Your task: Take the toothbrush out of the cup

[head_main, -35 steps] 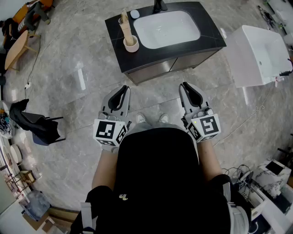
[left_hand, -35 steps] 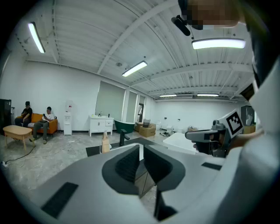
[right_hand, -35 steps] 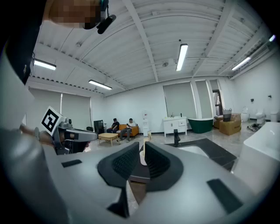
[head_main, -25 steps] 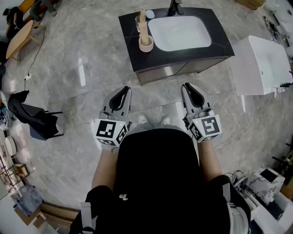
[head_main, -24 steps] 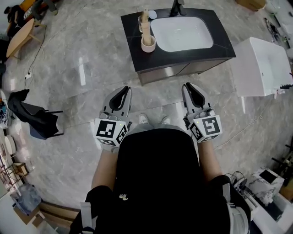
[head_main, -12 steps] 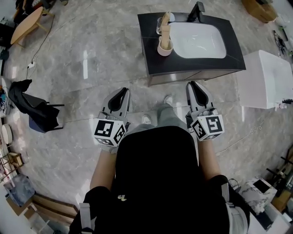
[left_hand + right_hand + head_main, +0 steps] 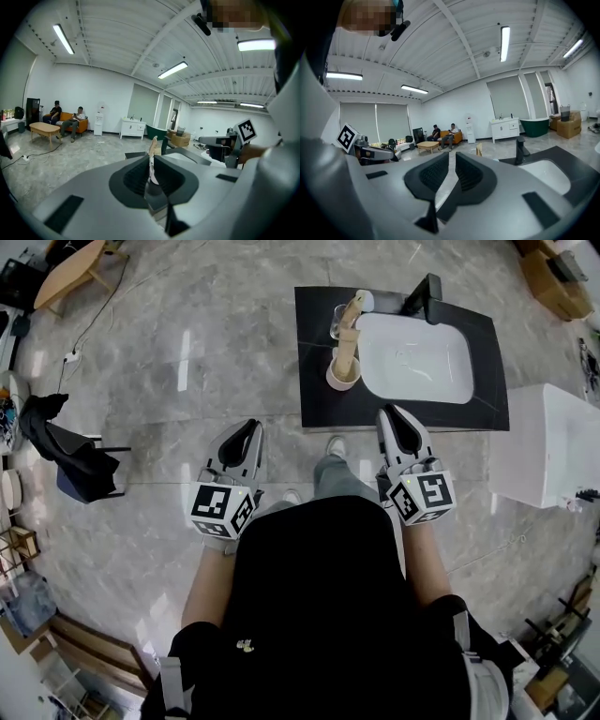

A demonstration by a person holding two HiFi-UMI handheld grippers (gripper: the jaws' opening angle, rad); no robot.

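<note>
A wooden toothbrush (image 7: 350, 322) stands upright in a beige cup (image 7: 343, 372) on the black vanity top (image 7: 314, 352), left of the white basin (image 7: 415, 357). My left gripper (image 7: 250, 427) is held over the floor, short of the vanity and left of the cup, shut and empty. My right gripper (image 7: 386, 414) is shut and empty too, its tip at the vanity's front edge below the basin. In the left gripper view the toothbrush (image 7: 153, 146) shows straight ahead beyond the shut jaws. The right gripper view has the toothbrush (image 7: 479, 149) far ahead, slightly right.
A black faucet (image 7: 427, 292) stands behind the basin, and a clear glass (image 7: 337, 319) stands behind the cup. A white fixture (image 7: 548, 456) sits right of the vanity. A dark chair (image 7: 70, 460) is on the marble floor at left. Two people sit on an orange sofa (image 7: 70, 123) far off.
The vanity has come closer and shifted right in the head view as the person stepped forward. Both grippers advanced with it and stayed shut.
</note>
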